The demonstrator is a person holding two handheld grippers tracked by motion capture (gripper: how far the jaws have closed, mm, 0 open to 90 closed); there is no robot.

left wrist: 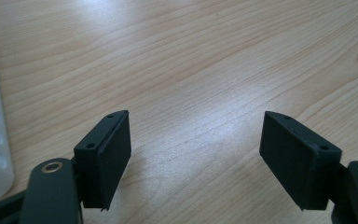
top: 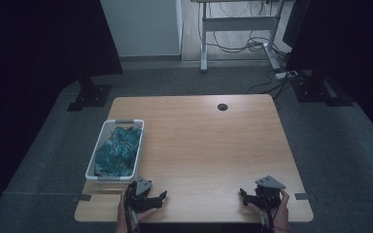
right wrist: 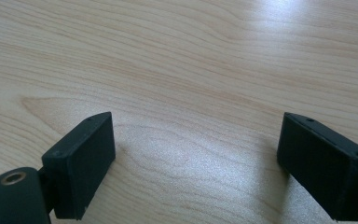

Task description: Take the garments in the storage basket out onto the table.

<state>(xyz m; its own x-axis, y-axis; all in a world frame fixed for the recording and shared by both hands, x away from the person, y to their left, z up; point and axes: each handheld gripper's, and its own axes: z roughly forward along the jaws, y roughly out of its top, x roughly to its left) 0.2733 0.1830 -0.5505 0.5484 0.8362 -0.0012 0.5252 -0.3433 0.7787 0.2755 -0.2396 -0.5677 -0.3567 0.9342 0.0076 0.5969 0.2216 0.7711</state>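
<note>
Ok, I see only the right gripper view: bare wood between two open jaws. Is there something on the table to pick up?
Observer: Yes. A white basket stands at the left edge of the table, with blue-green cloth inside it.
Operator: Which gripper is nearer to it?
Observer: The left gripper. It is open, just beside the basket's near end.
Operator: And mine?
Observer: The right gripper is at the front right, well apart from the basket.

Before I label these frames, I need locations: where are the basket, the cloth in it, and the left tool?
basket (top: 138,121): high view, on its white far rim.
cloth (top: 119,150): high view, on the middle of the blue-green heap.
left tool (left wrist: 196,154): left gripper view, midway between its two open black tips.
</note>
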